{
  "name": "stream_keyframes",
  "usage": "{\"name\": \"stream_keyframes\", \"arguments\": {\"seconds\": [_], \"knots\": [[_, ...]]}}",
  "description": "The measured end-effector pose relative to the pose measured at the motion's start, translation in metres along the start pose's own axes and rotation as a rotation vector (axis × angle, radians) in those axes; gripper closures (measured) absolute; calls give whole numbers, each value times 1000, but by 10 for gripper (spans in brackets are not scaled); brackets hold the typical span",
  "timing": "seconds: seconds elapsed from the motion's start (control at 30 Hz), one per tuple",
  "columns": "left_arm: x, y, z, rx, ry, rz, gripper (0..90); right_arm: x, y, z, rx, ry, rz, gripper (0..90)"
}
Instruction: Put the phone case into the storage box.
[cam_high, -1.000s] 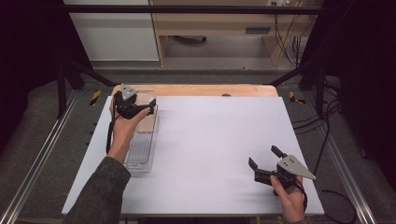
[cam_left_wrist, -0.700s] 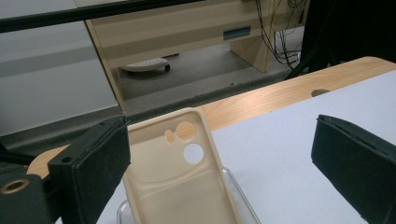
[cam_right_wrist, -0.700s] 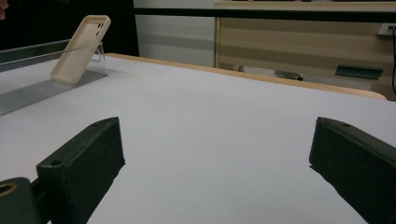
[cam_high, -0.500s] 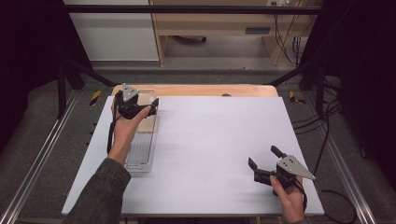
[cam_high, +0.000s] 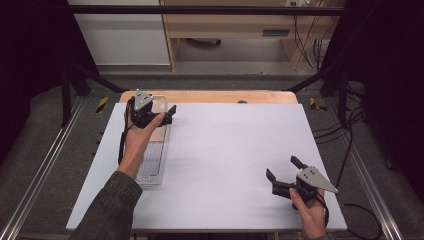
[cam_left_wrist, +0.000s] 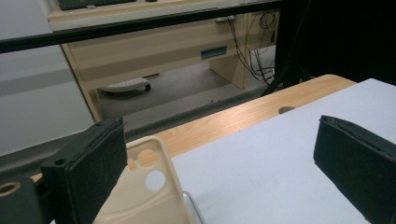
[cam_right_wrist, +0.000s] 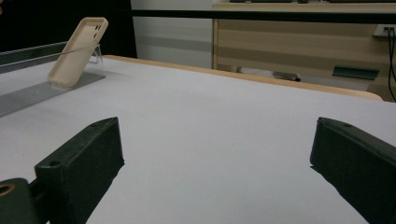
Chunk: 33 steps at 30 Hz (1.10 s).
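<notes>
A beige phone case (cam_left_wrist: 149, 189) with camera cut-outs leans tilted on a clear ribbed rack (cam_high: 152, 162) at the table's left. The case (cam_right_wrist: 77, 49) also stands far off to the left in the right gripper view, and in the high view the case (cam_high: 159, 133) is partly under the hand. My left gripper (cam_high: 170, 114) hovers just above the case, open, with nothing between its jaws; its left jaw stands close beside the case's top edge. My right gripper (cam_high: 282, 169) rests open and empty near the table's front right corner, far from the case.
The white table top (cam_high: 235, 145) lies between the two grippers. A wooden strip (cam_high: 225, 96) with a hole runs along its far edge. Black frame bars, cables and a wooden desk (cam_left_wrist: 154, 42) stand beyond the table.
My left gripper has drifted slightly to the right above the rack. The right gripper has not moved.
</notes>
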<state>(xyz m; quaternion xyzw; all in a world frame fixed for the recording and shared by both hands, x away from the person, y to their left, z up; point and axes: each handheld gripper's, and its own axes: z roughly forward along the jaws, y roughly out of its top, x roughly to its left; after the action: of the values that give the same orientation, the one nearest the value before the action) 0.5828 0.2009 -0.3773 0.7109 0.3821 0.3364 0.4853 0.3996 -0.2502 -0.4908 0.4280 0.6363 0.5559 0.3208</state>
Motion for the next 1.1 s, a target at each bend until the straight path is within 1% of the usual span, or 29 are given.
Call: {"name": "stream_keyframes", "arguments": {"seconds": [0.03, 0.1, 0.13, 0.2, 0.27, 0.47, 0.63, 0.7, 0.93, 1.1], "knots": [[-1, 1, 0, -3, -5, -2, 24, 0, 0, 0, 0, 0, 0, 25], [-3, 2, -1, -16, -20, -26, 25, 0, 0, 0, -3, -1, 1, 25], [-4, 3, -1, -22, -25, -31, 25, 0, 0, 0, -2, 0, 1, 25], [-7, 4, -2, -27, -33, -26, 24, 0, 0, 0, -2, 0, 1, 25], [-9, 6, -3, -39, -43, -37, 24, 0, 0, 0, -3, 0, 1, 25], [-18, 8, -4, -61, -66, -20, 24, 0, 0, -1, -3, -1, 2, 25], [-26, 9, -5, -81, -89, -23, 23, 0, 0, -1, -3, 1, 3, 25], [-28, 9, -5, -95, -104, -43, 23, 0, 0, -1, -4, -1, 3, 25], [-38, 11, -7, -118, -131, -32, 23, 0, 0, -1, -5, 1, 2, 25], [-46, 12, -7, -127, -154, -40, 23, 0, 0, 0, -5, 2, 1, 25]]}}
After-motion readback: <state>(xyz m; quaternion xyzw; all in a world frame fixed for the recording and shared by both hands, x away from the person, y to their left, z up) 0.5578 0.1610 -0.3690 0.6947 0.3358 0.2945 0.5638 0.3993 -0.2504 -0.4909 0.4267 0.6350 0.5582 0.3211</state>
